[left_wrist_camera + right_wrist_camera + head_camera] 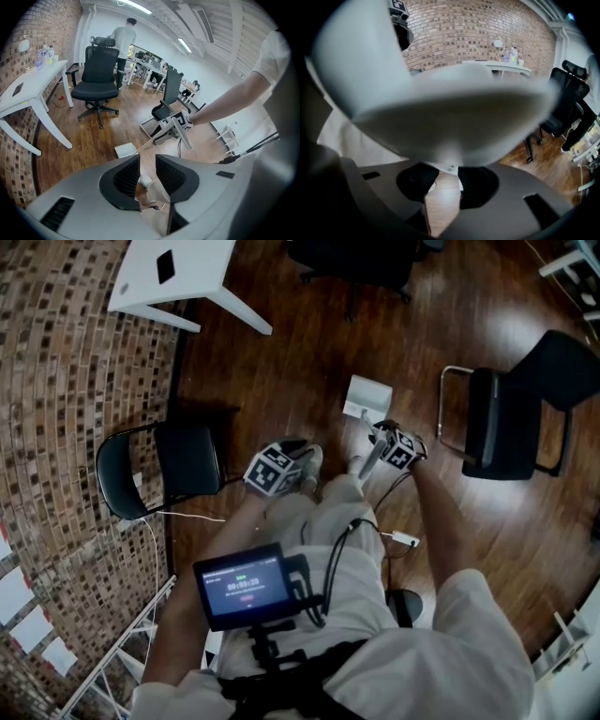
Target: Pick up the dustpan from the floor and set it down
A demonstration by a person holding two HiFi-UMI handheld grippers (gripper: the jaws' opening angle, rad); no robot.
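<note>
Dustpan [368,397] stands on the wooden floor [281,362] at upper centre of the head view, just above the person's shoes. Its pan is toward the top of the frame. Its handle [154,136] is a thin pale shaft that runs down-frame and rightward from the pan to the right gripper [449,172], so the long axis lies nearly in line with that gripper's jaws. Right gripper: jaws stand apart, with bare floor showing in the gap and only a small white edge at the tips; the pads press on nothing. A large blurred white mass fills the middle of the right gripper view; it is probably the dustpan close to the lens, though the blur prevents confirmation. Left gripper [147,164]: jaws apart and empty, with only a shoe and a trouser leg beyond them; it sits at lower left of the dustpan, well apart from the handle. The right hand is plainly the nearer. Assessment: any next move turns on the handle directly ahead of the right jaws, and a sideways knock there could tip the pan. No debris is seen in the pan. A black folding chair [178,465] is at left and a black chair [506,423] at right, both clear of the work.
</note>
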